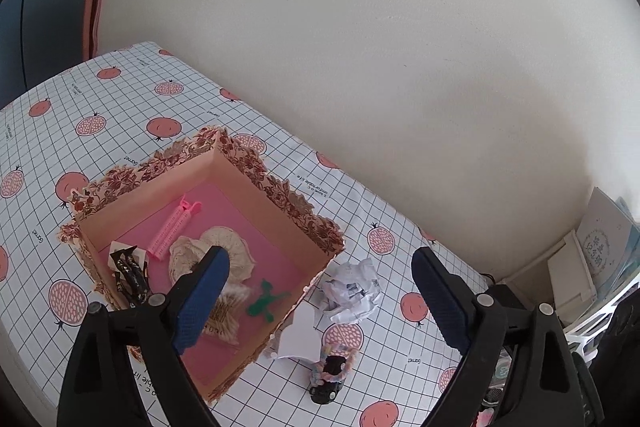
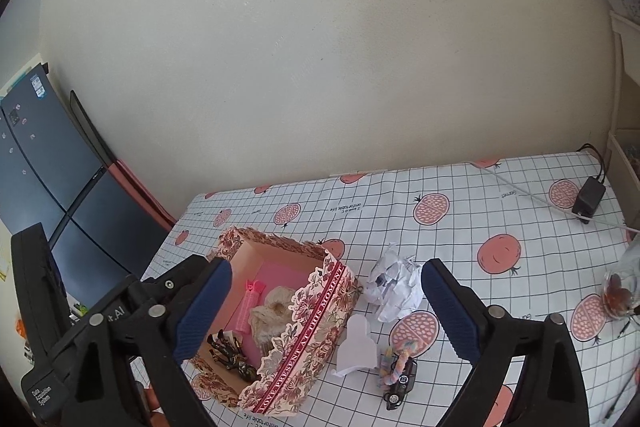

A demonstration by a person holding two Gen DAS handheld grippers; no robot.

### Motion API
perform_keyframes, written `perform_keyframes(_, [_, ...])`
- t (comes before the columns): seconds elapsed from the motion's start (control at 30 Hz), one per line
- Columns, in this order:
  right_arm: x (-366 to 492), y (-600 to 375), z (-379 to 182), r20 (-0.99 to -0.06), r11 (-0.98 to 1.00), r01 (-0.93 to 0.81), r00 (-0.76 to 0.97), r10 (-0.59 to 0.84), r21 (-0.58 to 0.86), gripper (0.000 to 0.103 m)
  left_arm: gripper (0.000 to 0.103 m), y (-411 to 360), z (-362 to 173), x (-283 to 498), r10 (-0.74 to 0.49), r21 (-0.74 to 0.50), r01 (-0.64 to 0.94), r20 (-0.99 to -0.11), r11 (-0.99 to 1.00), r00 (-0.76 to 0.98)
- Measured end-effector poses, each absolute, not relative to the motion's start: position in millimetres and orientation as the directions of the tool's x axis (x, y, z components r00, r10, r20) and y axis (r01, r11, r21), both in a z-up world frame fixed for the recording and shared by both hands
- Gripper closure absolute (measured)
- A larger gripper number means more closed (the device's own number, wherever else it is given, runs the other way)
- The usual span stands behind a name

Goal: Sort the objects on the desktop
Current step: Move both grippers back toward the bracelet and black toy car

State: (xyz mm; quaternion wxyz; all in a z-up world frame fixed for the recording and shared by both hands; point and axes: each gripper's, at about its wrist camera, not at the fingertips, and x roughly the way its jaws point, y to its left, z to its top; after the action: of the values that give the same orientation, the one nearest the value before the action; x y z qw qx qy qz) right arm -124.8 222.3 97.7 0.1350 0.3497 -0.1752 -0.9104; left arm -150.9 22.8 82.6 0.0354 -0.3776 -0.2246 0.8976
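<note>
Pomegranate-print tablecloth (image 2: pixel 460 187), crumpled paper (image 2: pixel 394 289) between wide right gripper (image 2: pixel 326 311) fingers, untouched

Box (image 2: pixel 316 323): we see matt printed cardboard.
Paper ball (image 2: pixel 396 287): crumpled white paper.
Desk (image 2: pixel 460 227): smooth, slightly glossy cloth.

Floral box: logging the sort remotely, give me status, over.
Left gripper and right gripper open, empty. Floral box holds pink clip, doily, green toy. Crumpled paper, toy car outside on table. Nothing blocking.
</note>
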Motion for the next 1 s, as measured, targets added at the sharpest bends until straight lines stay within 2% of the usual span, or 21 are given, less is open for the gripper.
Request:
perform_keyframes(0.1, [-123, 232, 100, -0.587, -0.905, 0.112, -0.727, -0.356, 0.409, 0.001, 0.010, 30, 85, -150, 0.240, -0.424, 0.085, -0.654, -0.902, -0.717])
perform_keyframes(0.5, [-112, 272, 103, -0.593, -0.910, 0.075, -0.736, -0.326, 0.407, 0.000, 0.010, 76, 86, -147, 0.276, -0.367, -0.021, -0.658, -0.930, -0.701])
perform_keyframes(1.0, [-110, 307, 88, -0.658, -0.932, -0.006, -0.710, -0.251, 0.362, 0.000, 0.010, 123, 57, -151, 0.302, -0.313, -0.094, -0.724, -0.945, -0.621])
